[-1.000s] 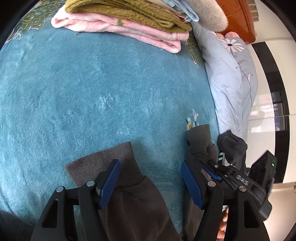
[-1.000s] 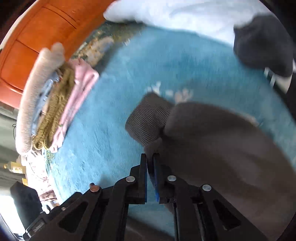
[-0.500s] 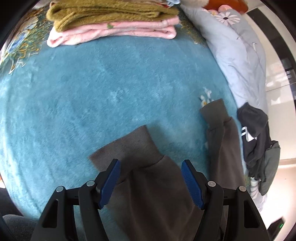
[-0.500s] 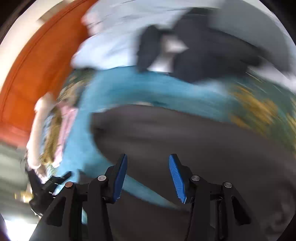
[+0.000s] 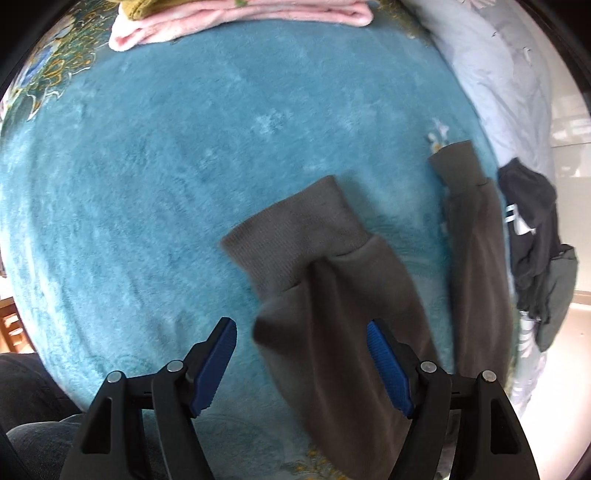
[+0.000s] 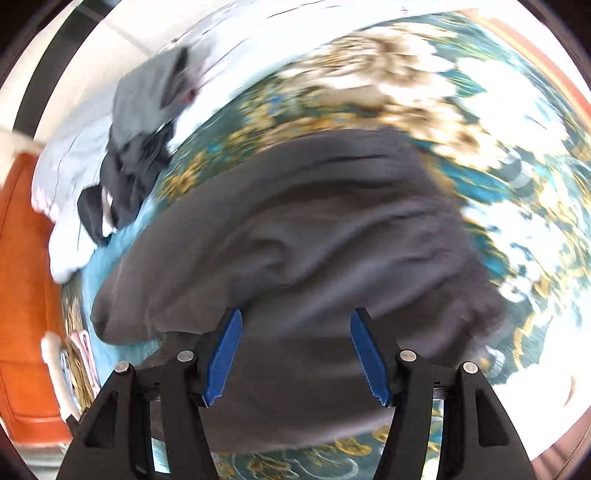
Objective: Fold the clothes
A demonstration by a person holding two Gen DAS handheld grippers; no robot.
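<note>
- Left tool [image 5: 301, 360]: jaws apart and widening, poised over the near sleeve [image 5: 332, 280] of a dark brown sweatshirt; blue pads clear of the cloth on both sides, nothing clamped.
- Right tool [image 6: 295, 350]: jaws apart and widening, above the sweatshirt body [image 6: 295, 229]; cloth lies beneath the gap, no pad pressing on it. View heavily blurred.
- Sweatshirt, sleeves: near sleeve runs from the left tool toward the middle of the bed, ribbed cuff [image 5: 295, 229] farthest out; second sleeve [image 5: 472, 236] lies to the right, apart from the first, its cuff pointing far.
- Sweatshirt, body: spread, rumpled with creases, on the teal floral blanket [image 5: 147, 184].
- Bed, far edge: stack of folded garments, pink one [image 5: 236, 14] lowest, on the blanket.
- Bed, right: pale blue quilt [image 5: 495, 74]; black garment with white marking [image 5: 528, 229] heaped on it, unfolded.
- Progress, judged: several items already folded and stacked; the sweatshirt laid out but not yet folded, sleeves still outstretched; the black garment remains after it.
</note>
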